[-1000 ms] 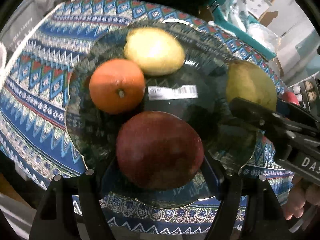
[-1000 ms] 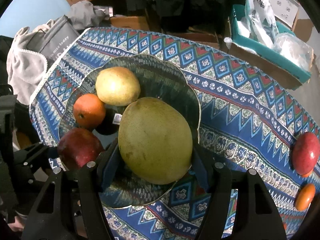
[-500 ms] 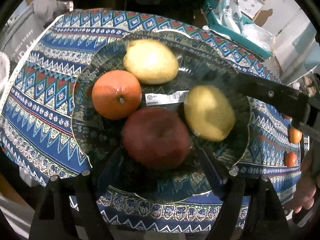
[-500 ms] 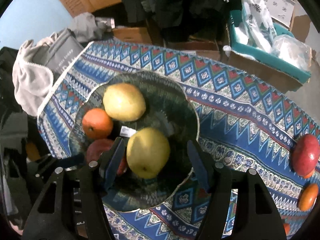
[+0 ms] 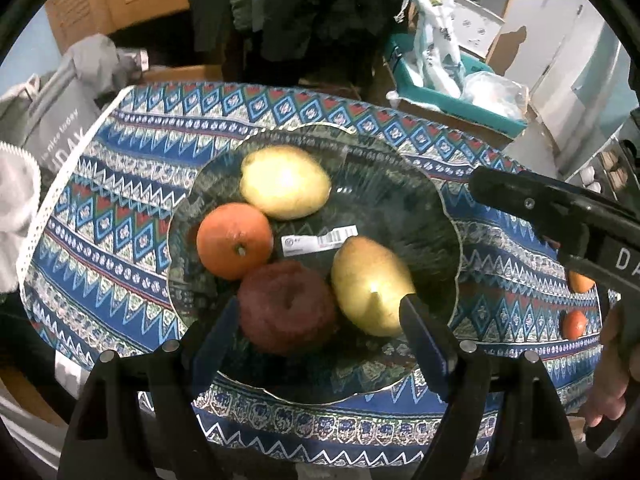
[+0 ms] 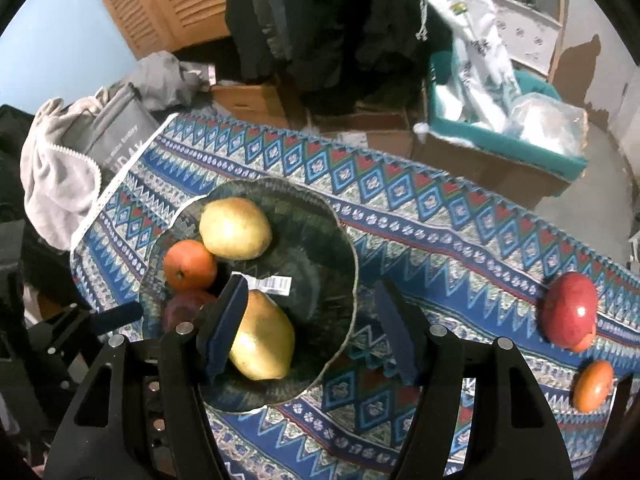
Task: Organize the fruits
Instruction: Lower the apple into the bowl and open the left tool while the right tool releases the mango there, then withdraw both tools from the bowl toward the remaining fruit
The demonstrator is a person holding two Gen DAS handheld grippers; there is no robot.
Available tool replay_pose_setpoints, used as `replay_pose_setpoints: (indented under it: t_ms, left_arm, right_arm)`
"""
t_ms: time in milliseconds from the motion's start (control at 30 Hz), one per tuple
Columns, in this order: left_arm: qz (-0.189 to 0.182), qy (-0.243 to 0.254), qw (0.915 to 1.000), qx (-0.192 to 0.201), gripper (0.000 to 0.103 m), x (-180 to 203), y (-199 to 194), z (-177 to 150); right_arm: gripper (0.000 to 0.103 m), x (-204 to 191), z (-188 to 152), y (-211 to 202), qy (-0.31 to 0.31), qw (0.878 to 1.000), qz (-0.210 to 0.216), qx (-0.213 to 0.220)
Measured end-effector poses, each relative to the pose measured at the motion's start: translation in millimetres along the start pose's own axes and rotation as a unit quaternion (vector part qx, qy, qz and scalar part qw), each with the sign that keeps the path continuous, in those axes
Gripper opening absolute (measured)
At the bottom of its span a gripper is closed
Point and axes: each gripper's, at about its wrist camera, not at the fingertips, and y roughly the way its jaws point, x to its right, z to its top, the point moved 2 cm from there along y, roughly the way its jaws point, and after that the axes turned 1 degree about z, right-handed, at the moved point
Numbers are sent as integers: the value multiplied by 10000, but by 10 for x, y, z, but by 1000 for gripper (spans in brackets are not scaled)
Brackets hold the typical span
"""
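Both the left gripper (image 5: 320,332) and the right gripper (image 6: 308,328) hang with jaws wide open and hold nothing, because four fruits sit in the glass plate (image 6: 340,240) while a red apple (image 6: 570,310) waits near the bench's right edge.

Patterned blue tablecloth (image 6: 460,240) under a dark glass plate (image 6: 320,240), red apple (image 6: 570,314) and two small orange fruits (image 5: 575,324)

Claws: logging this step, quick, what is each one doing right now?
Left claw: open, holding nothing, above the dark red apple.
Right claw: open, holding nothing, near the pear.
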Motion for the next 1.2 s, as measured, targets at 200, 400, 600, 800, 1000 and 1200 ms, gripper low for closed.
replay_pose_setpoints:
  t_ms: [200,400,600,800,1000,1200]
  left_arm:
    - [-6,165,9997,191,83,140,-100,49]
    - [-91,277,9990,350,83,281,-223,74]
    - [-194,373,9979,484,83,417,-328,90]
    - [-262,468,9963,669,83,575,-468,113]
    - [-300,605,9936,911,83,756,-624,132]
    - [-376,729,9918,985,83,933,-694,141]
  right_arm:
    - [67,22,1,-257,-52,9994,-210,260]
    - [68,42,-23,-533,-123,9976,-403,541]
    - [69,160,-76,-792,28,9962,-431,752]
    - [76,321,-148,-1061,182,9934,-504,1015]
    - [78,520,-269,-1283,354,9905,-627,1169]
    - [80,771,-434,-1449,505,9875,-833,1239]
